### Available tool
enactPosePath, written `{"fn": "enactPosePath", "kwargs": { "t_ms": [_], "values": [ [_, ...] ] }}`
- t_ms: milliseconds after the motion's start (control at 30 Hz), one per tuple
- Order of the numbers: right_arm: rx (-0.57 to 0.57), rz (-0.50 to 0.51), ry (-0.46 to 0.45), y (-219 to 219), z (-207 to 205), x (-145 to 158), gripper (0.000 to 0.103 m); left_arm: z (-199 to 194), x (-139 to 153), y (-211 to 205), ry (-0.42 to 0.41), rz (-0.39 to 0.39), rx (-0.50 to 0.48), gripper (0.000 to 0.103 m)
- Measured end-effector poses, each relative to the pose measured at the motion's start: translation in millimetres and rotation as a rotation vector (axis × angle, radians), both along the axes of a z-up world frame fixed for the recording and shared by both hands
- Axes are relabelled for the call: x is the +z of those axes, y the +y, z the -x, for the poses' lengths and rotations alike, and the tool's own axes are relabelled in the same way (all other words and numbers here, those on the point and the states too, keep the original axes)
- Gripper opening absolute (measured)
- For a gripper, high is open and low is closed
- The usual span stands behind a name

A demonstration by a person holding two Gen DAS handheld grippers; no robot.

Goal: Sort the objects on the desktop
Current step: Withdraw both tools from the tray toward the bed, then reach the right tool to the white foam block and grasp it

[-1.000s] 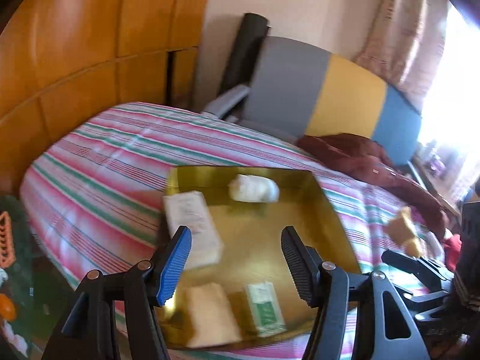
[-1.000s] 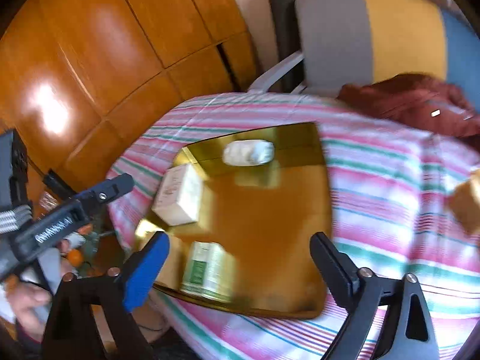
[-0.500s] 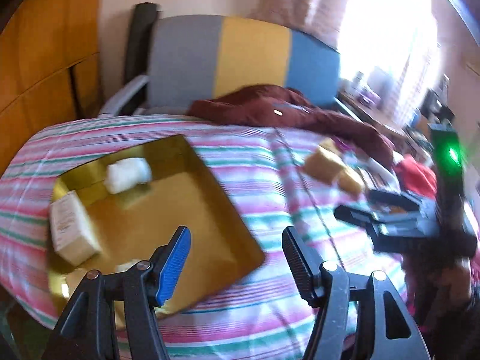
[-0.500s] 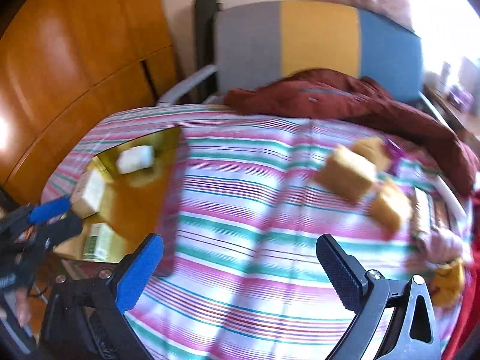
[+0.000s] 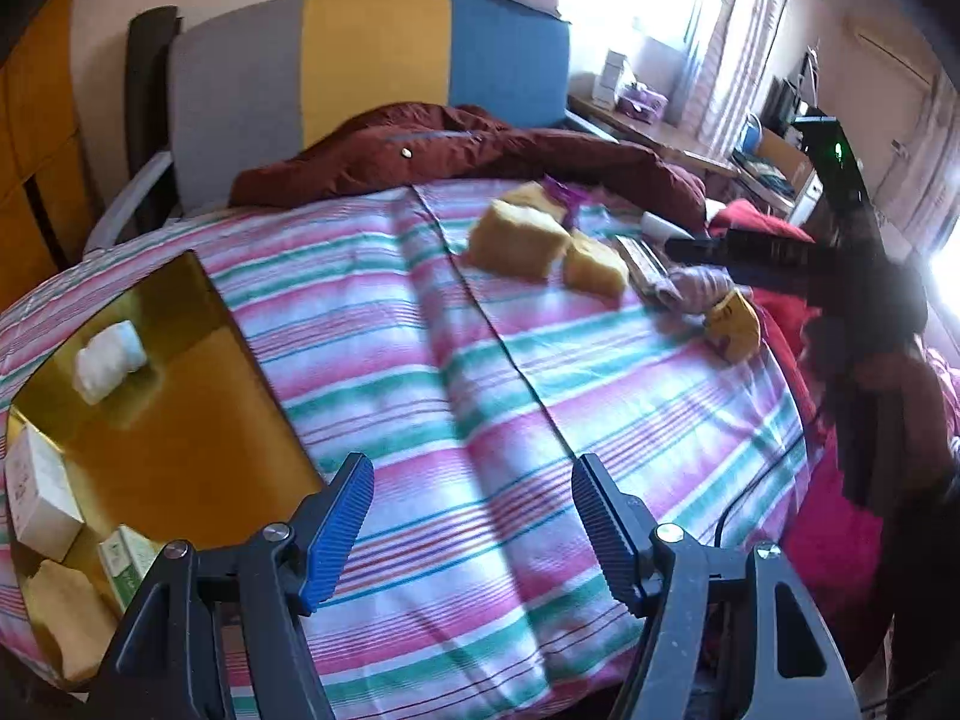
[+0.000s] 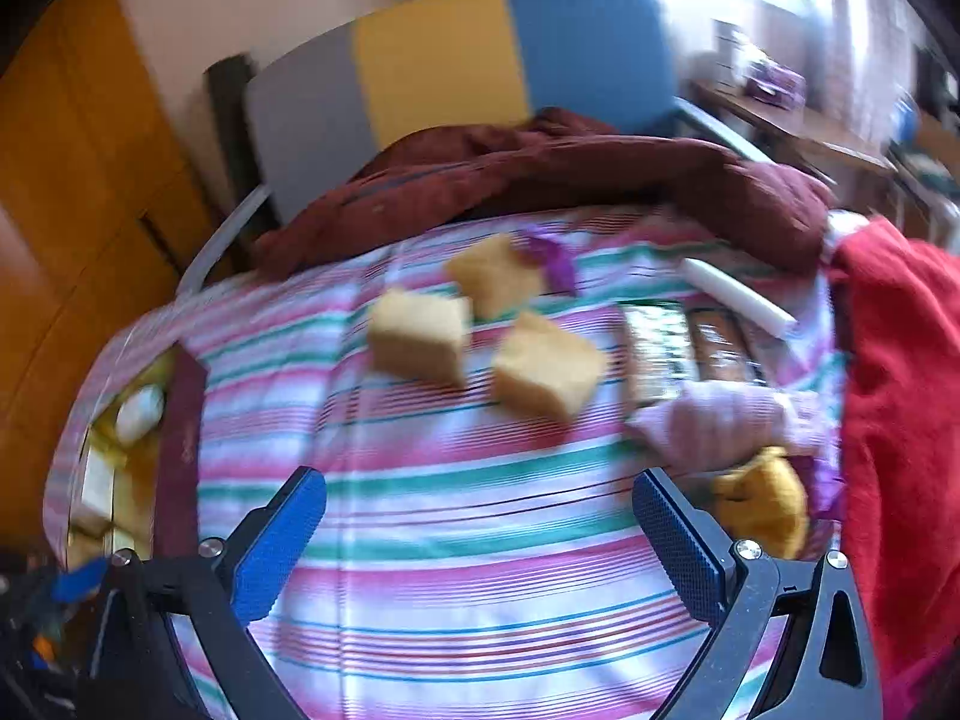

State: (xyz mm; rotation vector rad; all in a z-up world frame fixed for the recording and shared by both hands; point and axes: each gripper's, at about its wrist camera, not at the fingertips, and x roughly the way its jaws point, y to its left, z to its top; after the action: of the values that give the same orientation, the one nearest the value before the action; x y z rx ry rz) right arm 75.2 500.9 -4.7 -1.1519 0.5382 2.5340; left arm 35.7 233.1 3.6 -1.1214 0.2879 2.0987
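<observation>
4 items are seen already placed in the gold tray [image 5: 198, 300]; 3 yellow sponges [image 6: 420, 336] and other objects remain on the striped counter [image 5: 480, 420]. Both the left tool [image 5: 471, 516], its jaws just widened, and the right tool [image 6: 480, 540] are held open and empty.

A dark red jacket [image 5: 480, 144] lay before the grey, yellow and blue chair [image 5: 372, 54], beside orange wooden panels [image 6: 78, 180].

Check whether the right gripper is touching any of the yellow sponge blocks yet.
Apart. The right wrist view shows the right gripper open over bare striped cloth, with the nearest yellow sponge block lying well beyond its fingertips.
</observation>
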Motion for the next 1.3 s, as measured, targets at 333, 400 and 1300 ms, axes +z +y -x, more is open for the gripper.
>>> {"fn": "enactPosePath", "kwargs": {
  "t_ms": [333, 400, 1300],
  "values": [
    [-0.267, 0.1, 0.088, 93, -38, 4, 0.103, -6, -13, 24, -0.025, 0.035, -0.061, 0.07],
    [-0.312, 0.118, 0.1, 107, -44, 3, 0.103, -5, -16, 28, -0.033, 0.041, -0.067, 0.071],
    [-0.079, 0.196, -0.144, 240, 61, -40, 0.103, 9, -38, 63, -0.126, 0.083, -0.084, 0.071]
  ]
}}
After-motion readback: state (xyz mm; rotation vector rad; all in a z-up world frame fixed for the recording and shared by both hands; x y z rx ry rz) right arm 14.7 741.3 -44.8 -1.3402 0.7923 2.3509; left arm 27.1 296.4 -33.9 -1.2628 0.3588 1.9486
